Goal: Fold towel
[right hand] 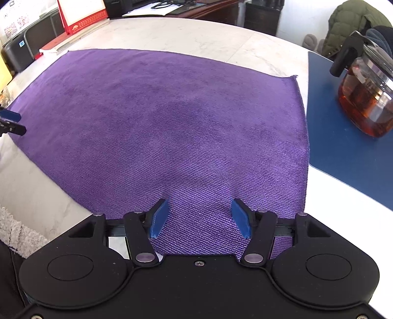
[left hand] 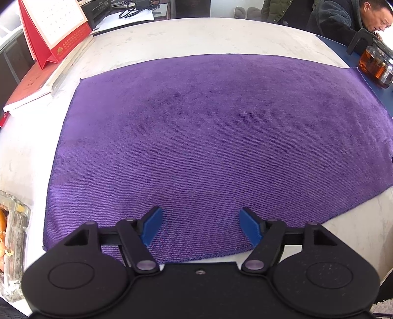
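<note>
A purple towel [left hand: 196, 122] lies spread flat on the white marble table [left hand: 172, 36]. My left gripper [left hand: 200, 213] hovers over the towel's near edge towards its left corner, open, its blue pads apart with nothing pinched. In the right wrist view the same towel [right hand: 159, 122] fills the middle. My right gripper [right hand: 199, 203] stands open over the near edge close to the right corner, with cloth lying under and between the pads, not pinched. A blue pad [right hand: 11, 115] of the left gripper shows at the left border.
A red desk calendar [left hand: 54, 32] and a stack of books [left hand: 36, 83] sit at the far left. A glass ashtray [left hand: 12, 245] is near left. A glass teapot [right hand: 366, 98] stands on a blue mat [right hand: 343, 152] right of the towel. A person [left hand: 343, 22] sits beyond.
</note>
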The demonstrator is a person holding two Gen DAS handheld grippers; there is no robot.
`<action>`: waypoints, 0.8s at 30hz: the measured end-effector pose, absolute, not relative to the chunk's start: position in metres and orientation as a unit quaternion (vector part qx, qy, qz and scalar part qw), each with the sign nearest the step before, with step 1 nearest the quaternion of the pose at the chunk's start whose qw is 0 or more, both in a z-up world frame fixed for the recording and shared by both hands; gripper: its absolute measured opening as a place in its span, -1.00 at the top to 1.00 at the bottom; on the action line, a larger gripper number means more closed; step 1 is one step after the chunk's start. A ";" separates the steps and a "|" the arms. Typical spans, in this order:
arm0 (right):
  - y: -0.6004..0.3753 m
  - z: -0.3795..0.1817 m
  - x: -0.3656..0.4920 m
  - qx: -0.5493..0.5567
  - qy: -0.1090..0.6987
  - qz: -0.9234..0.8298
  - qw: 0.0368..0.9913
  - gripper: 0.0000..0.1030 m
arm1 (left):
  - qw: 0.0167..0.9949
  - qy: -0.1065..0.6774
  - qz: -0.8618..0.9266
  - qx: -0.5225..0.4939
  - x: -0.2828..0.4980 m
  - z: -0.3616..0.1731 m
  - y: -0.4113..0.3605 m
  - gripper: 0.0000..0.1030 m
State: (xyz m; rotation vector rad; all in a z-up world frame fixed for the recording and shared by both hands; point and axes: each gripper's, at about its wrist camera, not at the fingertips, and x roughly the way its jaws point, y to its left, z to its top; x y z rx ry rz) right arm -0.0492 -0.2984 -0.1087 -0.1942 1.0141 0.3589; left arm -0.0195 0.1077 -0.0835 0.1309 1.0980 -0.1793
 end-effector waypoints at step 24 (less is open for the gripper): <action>-0.293 -0.115 -0.053 -0.078 0.483 0.145 0.860 -0.53 | 0.859 0.487 0.077 -0.136 -0.094 -0.069 0.195 -0.15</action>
